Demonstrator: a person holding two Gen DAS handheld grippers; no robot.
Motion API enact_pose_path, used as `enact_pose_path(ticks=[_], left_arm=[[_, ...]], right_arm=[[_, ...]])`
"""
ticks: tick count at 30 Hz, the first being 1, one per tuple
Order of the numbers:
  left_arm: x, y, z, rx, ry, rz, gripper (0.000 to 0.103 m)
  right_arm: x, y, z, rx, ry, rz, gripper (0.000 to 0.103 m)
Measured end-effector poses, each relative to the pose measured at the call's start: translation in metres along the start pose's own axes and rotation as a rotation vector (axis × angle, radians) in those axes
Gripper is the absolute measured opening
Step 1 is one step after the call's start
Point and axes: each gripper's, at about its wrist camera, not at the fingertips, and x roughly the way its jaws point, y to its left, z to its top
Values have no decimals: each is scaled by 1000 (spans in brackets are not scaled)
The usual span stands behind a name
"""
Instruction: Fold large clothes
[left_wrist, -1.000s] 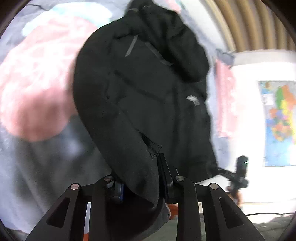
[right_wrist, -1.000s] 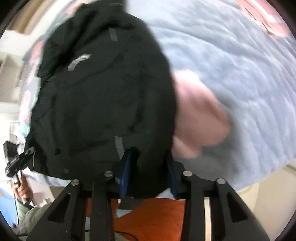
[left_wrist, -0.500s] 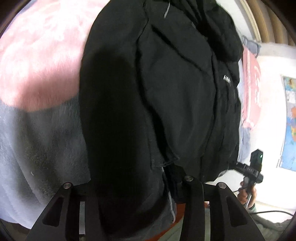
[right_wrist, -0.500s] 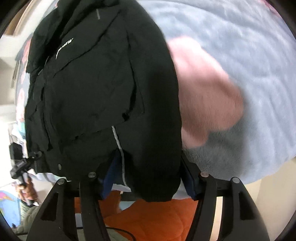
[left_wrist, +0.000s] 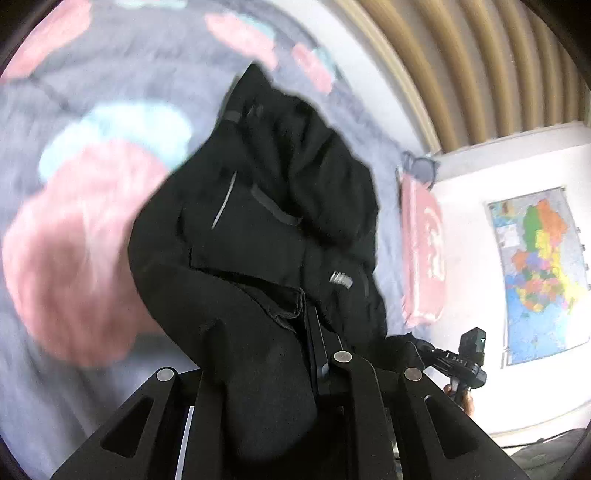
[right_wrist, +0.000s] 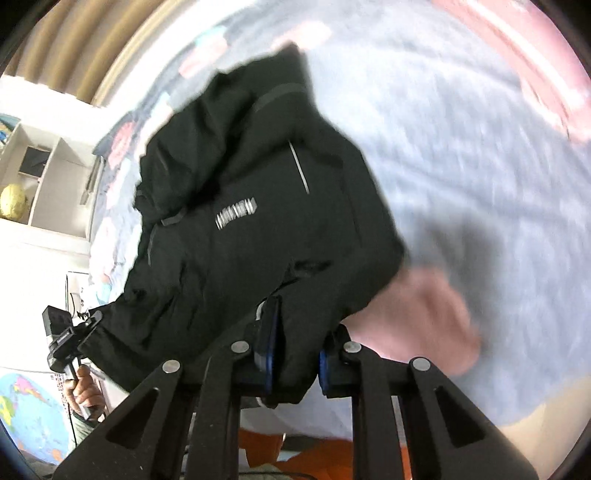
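1. Across the whole bed a grey-blue fleece blanket (right_wrist: 480, 177) is spread, patterned with big pink blotches (left_wrist: 70, 266) and a pale blue patch; much of it is blurred in both wrist views.
2. Over that blanket hangs the black jacket (left_wrist: 258, 236), lifted at its near edge by both tools, while its far end with the hood (left_wrist: 314, 155) trails toward the blanket. Whether the far end touches the bed I cannot tell. A white logo (right_wrist: 235, 214) and a thin pale stripe show on its front.
3. On the white wall to the left gripper's right side hangs a coloured map (left_wrist: 535, 273), with tan curtains (left_wrist: 480, 62) above it.
4. Beside the bed, in the right wrist view, stands a white shelf unit (right_wrist: 48, 177) with a yellowish ball in one compartment.
5. At the bed's edge lies a pink cushion (left_wrist: 423, 254) with white markings.
6. Nearest the left camera, the left gripper (left_wrist: 273, 369) has its jaws pressed in on a thick fold of the jacket's hem; cloth drapes over and hides the left finger.
7. Likewise the right gripper (right_wrist: 293, 350) has its jaws clamped on a bunched fold of the jacket, blue pads (right_wrist: 269, 343) squeezing the cloth from both sides.
8. Under the jaws in the right view shows orange fabric (right_wrist: 314, 454).
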Motion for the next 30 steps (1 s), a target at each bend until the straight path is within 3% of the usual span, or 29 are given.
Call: enact_pose_path(ticks=[8,13,16,19,24,27,30], left_arm=[[-14,-31,84,69,-90,-33,16],[6,-51,151,71,-124,-31,17],[24,-51,194,39,-141,-27,17],[51,-44,233,-10,-142,2,17],[122,-13,288,-90,-79,90,20],[176,15,308,-135,8,161,21],[219,36,311,-118,84,198,22]], right_arm=[[-24,44,97,-92,-176,43,21],[-28,80,166,-146,-276,16,21],[-16,96,209,-155,-290,-17,21],[1,102,254,-154,-276,-51,21],[82,93,324,-104,-186,-127,21],[137,70,344,-42,-101,-167,21],[188,51,351,9,-17,-174,21]])
